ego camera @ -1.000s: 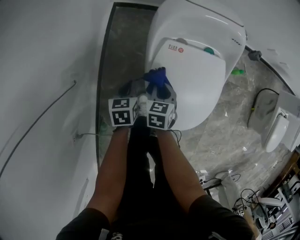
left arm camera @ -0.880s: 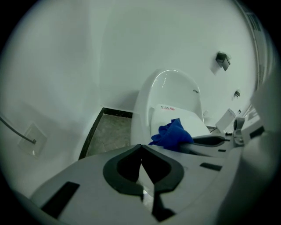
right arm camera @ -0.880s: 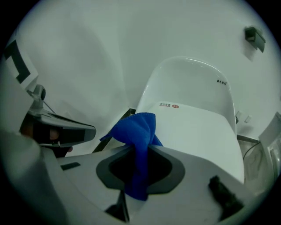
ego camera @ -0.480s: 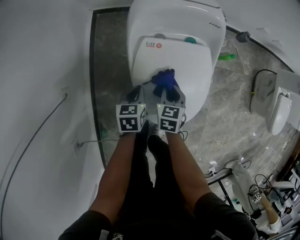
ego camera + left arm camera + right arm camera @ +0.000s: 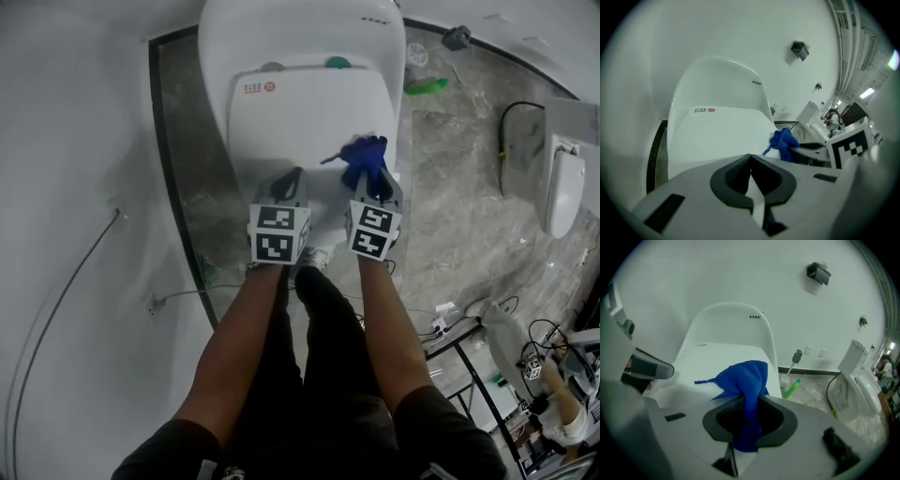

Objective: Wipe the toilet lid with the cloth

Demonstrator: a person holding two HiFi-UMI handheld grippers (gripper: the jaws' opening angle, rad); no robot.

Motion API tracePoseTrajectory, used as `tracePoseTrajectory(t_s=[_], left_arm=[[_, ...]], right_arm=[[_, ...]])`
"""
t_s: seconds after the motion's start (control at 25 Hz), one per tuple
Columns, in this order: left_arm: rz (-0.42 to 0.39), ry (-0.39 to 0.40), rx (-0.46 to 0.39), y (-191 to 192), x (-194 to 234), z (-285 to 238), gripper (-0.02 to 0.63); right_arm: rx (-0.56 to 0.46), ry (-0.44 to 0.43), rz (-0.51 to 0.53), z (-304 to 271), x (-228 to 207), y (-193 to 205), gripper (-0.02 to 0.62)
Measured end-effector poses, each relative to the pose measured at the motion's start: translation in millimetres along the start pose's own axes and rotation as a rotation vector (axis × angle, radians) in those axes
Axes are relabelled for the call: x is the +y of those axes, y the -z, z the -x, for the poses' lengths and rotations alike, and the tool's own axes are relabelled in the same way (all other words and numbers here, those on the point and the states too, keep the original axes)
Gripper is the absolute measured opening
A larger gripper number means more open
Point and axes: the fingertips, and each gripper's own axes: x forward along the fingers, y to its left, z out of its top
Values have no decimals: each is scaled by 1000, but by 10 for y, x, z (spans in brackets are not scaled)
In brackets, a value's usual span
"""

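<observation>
One narrow pinch is all the right hand-held gripper [image 5: 750, 404] has on the blue cloth [image 5: 745, 376], which bunches just ahead of its jaws at the toilet lid's [image 5: 309, 117] front right edge. A hard drag could tug it free! Meanwhile the left hand-held gripper [image 5: 750, 161] is closed, empty, alongside.
</observation>
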Motion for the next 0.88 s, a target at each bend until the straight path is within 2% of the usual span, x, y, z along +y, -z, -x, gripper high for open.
tracePoseTrajectory(t_s=[0.08, 0.24, 0.48, 0.6, 0.88], left_arm=[[-30, 18, -1, -13, -108, -29, 12], [-56, 24, 9, 0, -145, -60, 12], [-31, 9, -1, 51, -56, 21, 12], [-6, -23, -14, 87, 117, 144, 12], [74, -124, -43, 329, 626, 498, 12]], right_arm=[[10, 36, -3, -24, -189, 58, 71], [51, 94, -100, -115, -545, 209, 71], [58, 100, -91, -66, -560, 192, 71], [0, 38, -64, 85, -205, 16, 71], [-33, -218, 7, 366, 1174, -173, 71]])
